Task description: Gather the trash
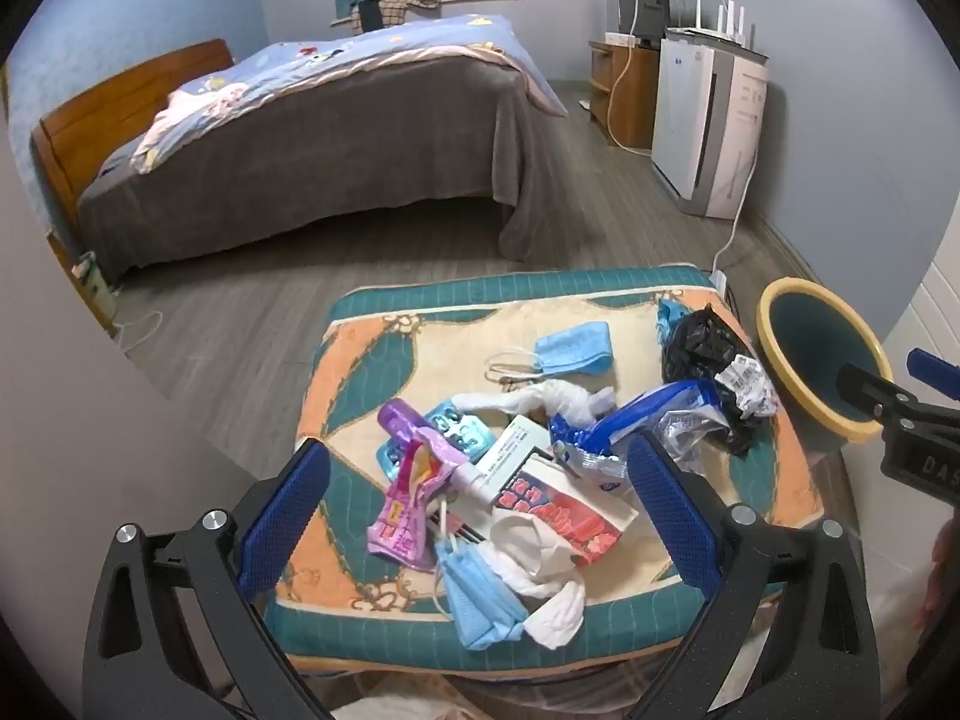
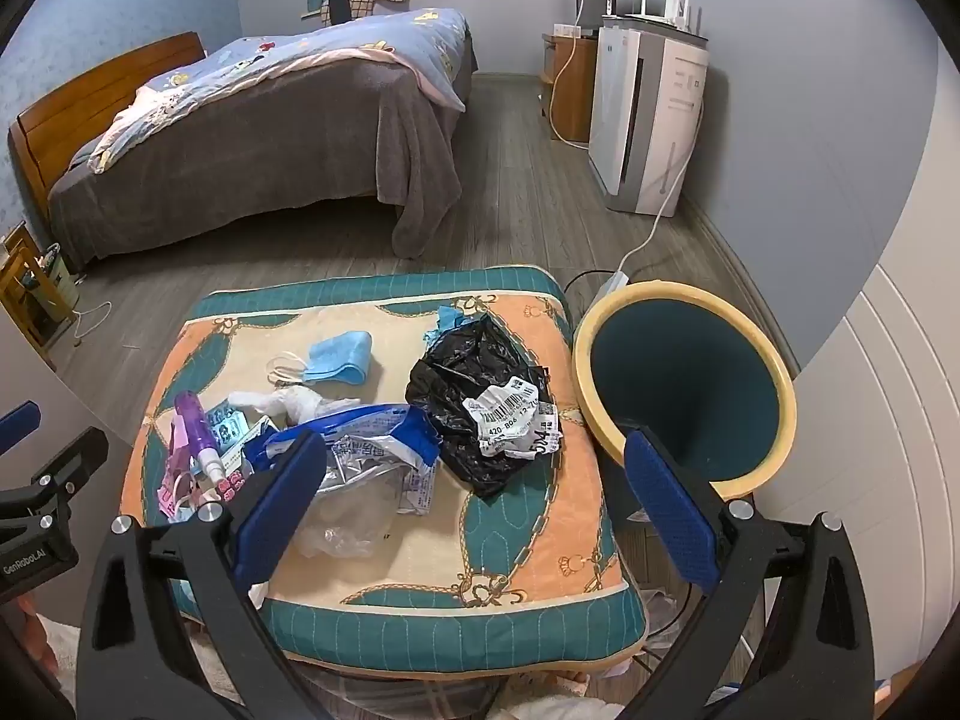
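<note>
Two hand-held grippers hover over a litter-strewn cushion [image 1: 360,354] in a bedroom, each with its blue-padded jaws spread wide and gripping nothing. The left hand-held gripper [image 1: 480,492] is poised above the near heap of rubbish: a pink wrapper [image 1: 405,510], a purple spray bottle [image 1: 408,426], a red-and-white printed carton [image 1: 564,510], a crumpled white tissue [image 1: 540,576] and a blue face mask [image 1: 474,606] lying at the cushion's front edge. The right hand-held gripper [image 2: 474,492] is held farther right, its left pad above a torn blue-and-silver foil packet [image 2: 360,438] and clear plastic film [image 2: 342,522], its right pad in front of the yellow-rimmed waste bin [image 2: 774,372] standing just beside the cushion's right edge. Between the foil packet and the bin lies a crumpled black plastic bag [image 2: 468,372] with a wrinkled barcode label [image 2: 510,414] resting on it. A second blue face mask [image 2: 339,357], folded with its ear loops trailing left, lies apart toward the cushion's far side, and a twisted white wrapper [image 2: 288,402] sits just in front of it. Behind, a bed [image 2: 240,138] with a grey cover and blue quilt stands on the wood-look floor [image 2: 510,222], and a white appliance [image 2: 648,120] stands against the right wall. Nothing can be seen inside the bin.
</note>
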`<act>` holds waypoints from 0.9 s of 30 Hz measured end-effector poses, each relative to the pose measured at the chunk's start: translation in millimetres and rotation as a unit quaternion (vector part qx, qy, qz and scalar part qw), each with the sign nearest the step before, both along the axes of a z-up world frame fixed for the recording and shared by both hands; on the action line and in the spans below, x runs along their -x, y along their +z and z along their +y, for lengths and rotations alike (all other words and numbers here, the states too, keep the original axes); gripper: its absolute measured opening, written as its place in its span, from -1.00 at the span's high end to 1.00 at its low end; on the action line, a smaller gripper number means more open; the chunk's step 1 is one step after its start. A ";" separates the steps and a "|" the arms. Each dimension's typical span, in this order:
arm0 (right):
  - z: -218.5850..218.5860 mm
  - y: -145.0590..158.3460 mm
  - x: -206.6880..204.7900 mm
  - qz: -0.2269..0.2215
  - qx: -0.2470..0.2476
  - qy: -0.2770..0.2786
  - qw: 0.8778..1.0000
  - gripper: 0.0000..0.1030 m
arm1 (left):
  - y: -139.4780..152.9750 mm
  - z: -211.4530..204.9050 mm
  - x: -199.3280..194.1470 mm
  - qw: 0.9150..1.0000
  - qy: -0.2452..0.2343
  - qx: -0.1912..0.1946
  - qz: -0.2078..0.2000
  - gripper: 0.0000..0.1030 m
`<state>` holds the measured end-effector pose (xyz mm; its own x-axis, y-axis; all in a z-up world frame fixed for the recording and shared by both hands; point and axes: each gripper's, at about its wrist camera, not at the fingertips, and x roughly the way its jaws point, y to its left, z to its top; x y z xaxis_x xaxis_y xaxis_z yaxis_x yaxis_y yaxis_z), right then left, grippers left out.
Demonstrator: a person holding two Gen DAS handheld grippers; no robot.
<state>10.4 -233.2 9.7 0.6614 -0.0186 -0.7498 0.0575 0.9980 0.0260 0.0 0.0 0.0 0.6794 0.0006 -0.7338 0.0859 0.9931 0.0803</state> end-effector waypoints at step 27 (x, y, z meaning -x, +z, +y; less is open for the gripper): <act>-0.8 -4.9 -0.3 0.005 -0.002 -0.005 1.000 -0.89 | -1.0 0.8 0.3 1.000 0.000 0.000 0.000 -0.90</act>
